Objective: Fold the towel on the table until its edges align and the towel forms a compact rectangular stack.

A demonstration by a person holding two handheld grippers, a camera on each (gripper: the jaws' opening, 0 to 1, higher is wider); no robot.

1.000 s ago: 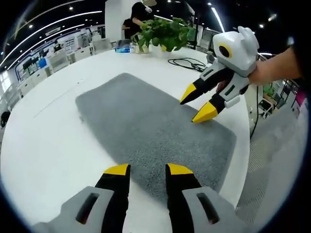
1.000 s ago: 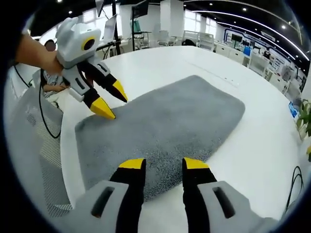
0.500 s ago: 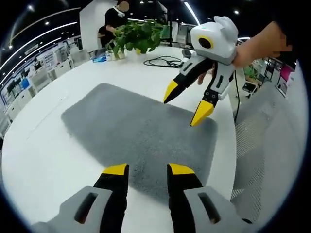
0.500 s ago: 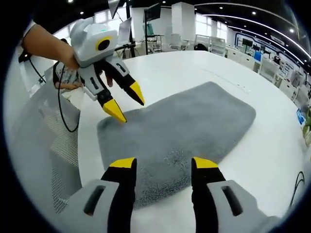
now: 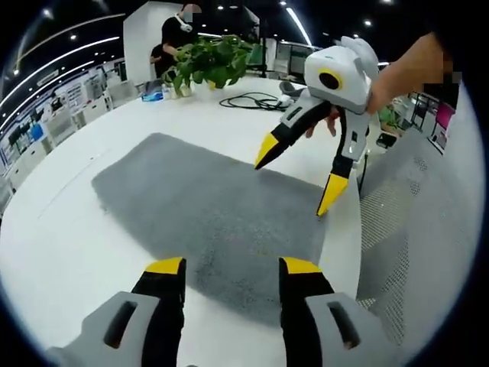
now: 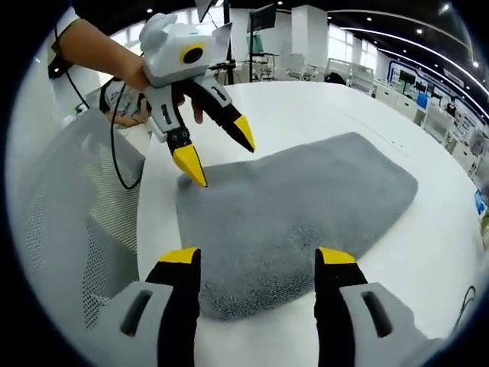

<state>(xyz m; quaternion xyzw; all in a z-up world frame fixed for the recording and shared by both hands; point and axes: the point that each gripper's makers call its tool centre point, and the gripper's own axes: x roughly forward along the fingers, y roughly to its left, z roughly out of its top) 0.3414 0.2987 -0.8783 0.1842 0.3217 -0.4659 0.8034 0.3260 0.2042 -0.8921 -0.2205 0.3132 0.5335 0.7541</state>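
A grey towel (image 5: 199, 206) lies flat and unfolded on the white table (image 5: 53, 229). In the left gripper view my left gripper (image 5: 233, 267) is open, its yellow tips over the towel's near short edge. My right gripper (image 5: 298, 176) enters there from the right, open, with its lower tip at the towel's corner by the table edge. From the right gripper view, the towel (image 6: 306, 206) spreads ahead of my open right gripper (image 6: 258, 256). The left gripper (image 6: 218, 153) hangs open, one tip at the towel's other near corner.
A potted plant (image 5: 206, 65) and a black cable (image 5: 256, 99) sit at the table's far end, with a person (image 5: 172, 34) behind. A grey mesh chair (image 5: 405, 229) stands close beside the table edge, also seen as the chair (image 6: 69, 222).
Both grippers have spread their jaws wider. Each has shifted toward the towel's short edge near the table edge, with a tip now at a corner.
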